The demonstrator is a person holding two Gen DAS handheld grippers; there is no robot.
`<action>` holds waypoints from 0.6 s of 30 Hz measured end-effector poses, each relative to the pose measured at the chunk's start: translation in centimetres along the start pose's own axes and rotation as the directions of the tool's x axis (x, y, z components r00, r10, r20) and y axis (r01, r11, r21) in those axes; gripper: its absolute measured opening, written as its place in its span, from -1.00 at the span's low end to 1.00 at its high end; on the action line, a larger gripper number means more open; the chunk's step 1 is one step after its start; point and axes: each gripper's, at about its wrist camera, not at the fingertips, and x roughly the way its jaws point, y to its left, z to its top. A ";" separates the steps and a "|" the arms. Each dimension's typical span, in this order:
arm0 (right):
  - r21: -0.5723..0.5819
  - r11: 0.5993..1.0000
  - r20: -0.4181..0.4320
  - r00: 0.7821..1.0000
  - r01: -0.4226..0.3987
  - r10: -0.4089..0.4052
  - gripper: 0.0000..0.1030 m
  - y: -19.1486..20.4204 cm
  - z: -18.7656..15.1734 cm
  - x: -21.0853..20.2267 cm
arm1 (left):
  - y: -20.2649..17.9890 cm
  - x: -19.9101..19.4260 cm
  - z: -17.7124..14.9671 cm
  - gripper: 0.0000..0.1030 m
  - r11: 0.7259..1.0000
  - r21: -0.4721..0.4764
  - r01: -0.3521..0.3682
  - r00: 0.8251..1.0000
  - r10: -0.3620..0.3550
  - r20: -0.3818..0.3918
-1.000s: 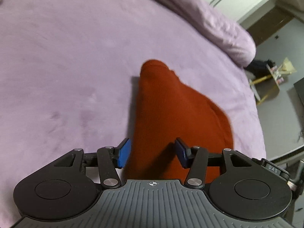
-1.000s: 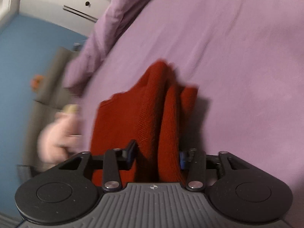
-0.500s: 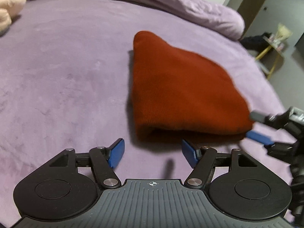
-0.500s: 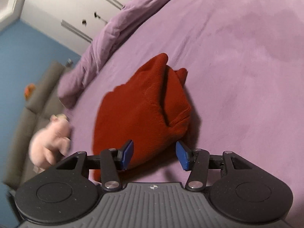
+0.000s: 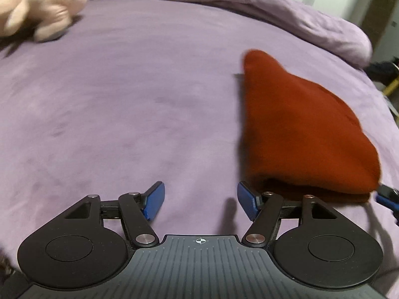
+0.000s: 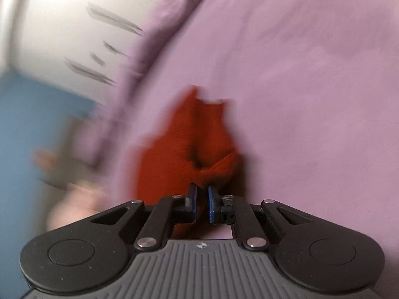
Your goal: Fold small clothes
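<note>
A rust-red knit garment (image 5: 304,129) lies folded into a thick bundle on the purple bed (image 5: 124,99). My left gripper (image 5: 200,200) is open and empty, just left of the garment's near edge. In the right wrist view, which is blurred, the garment (image 6: 184,149) lies just ahead of my right gripper (image 6: 202,203). Its blue pads are nearly together with a thin gap, right at the garment's near corner. I cannot tell whether cloth is pinched between them. The right gripper's tip shows at the left view's right edge (image 5: 387,196).
A pink plush toy (image 5: 40,5) lies at the bed's far left. A rumpled purple duvet (image 5: 286,17) runs along the far side. The bed edge drops off at the right, with floor clutter (image 5: 384,72) beyond. White wardrobe doors (image 6: 62,25) and a blue wall (image 6: 30,137) stand beyond the bed.
Both grippers let go of the garment, which now lies on the bed. My left gripper moved left and opened wider. My right gripper opened, then closed to a thin gap at the garment's corner.
</note>
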 end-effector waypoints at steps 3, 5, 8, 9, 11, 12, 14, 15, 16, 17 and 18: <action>-0.080 0.996 0.101 0.994 0.038 -0.030 -0.75 1.3 0.2 -1.9 | 1.3 -1.1 1.3 0.37 0.994 -0.093 0.049 0.998 -0.046 0.031; -0.148 0.989 0.119 0.993 0.021 -0.004 -0.74 3.2 0.5 -2.0 | 0.3 -1.2 2.5 0.39 0.990 -0.084 0.110 0.993 -0.106 0.056; -0.290 0.957 0.106 0.994 0.017 0.015 -0.74 6.8 0.1 -0.9 | -2.0 -0.6 3.2 0.48 0.982 -0.034 0.184 0.981 -0.181 0.066; -0.340 0.940 0.094 0.995 0.021 0.012 -0.74 7.7 -0.1 -0.3 | -2.8 0.2 3.2 0.47 0.983 -0.012 0.181 0.983 -0.180 0.047; -0.408 0.912 0.068 0.997 0.052 -0.027 -0.74 8.8 -0.7 1.3 | -3.9 1.8 2.9 0.49 0.992 0.031 0.124 0.992 -0.124 -0.006; -0.440 0.894 0.047 0.997 0.083 -0.069 -0.75 9.1 -1.1 2.2 | -4.0 2.4 2.7 0.50 0.994 0.036 0.106 0.994 -0.105 -0.024; -0.506 0.854 -0.010 0.989 0.121 -0.145 -0.79 8.9 -2.1 3.7 | -3.8 3.2 2.2 0.50 0.995 0.022 0.098 0.994 -0.096 -0.047; -0.539 0.833 -0.023 0.987 0.123 -0.161 -0.80 8.8 -2.6 4.1 | -3.9 3.4 2.0 0.52 0.995 0.029 0.092 0.995 -0.091 -0.051; -0.579 0.805 -0.011 0.986 0.129 -0.165 -0.81 8.8 -3.0 4.1 | -4.0 3.6 1.8 0.53 0.995 0.045 0.085 0.995 -0.082 -0.050; -0.614 0.777 0.001 0.985 0.137 -0.172 -0.82 8.9 -3.4 4.1 | -4.1 3.7 1.7 0.56 0.995 0.060 0.076 0.996 -0.073 -0.048; -0.630 0.764 0.002 0.984 0.140 -0.179 -0.82 9.0 -3.4 4.2 | -4.3 3.8 1.7 0.59 0.995 0.076 0.066 0.997 -0.063 -0.044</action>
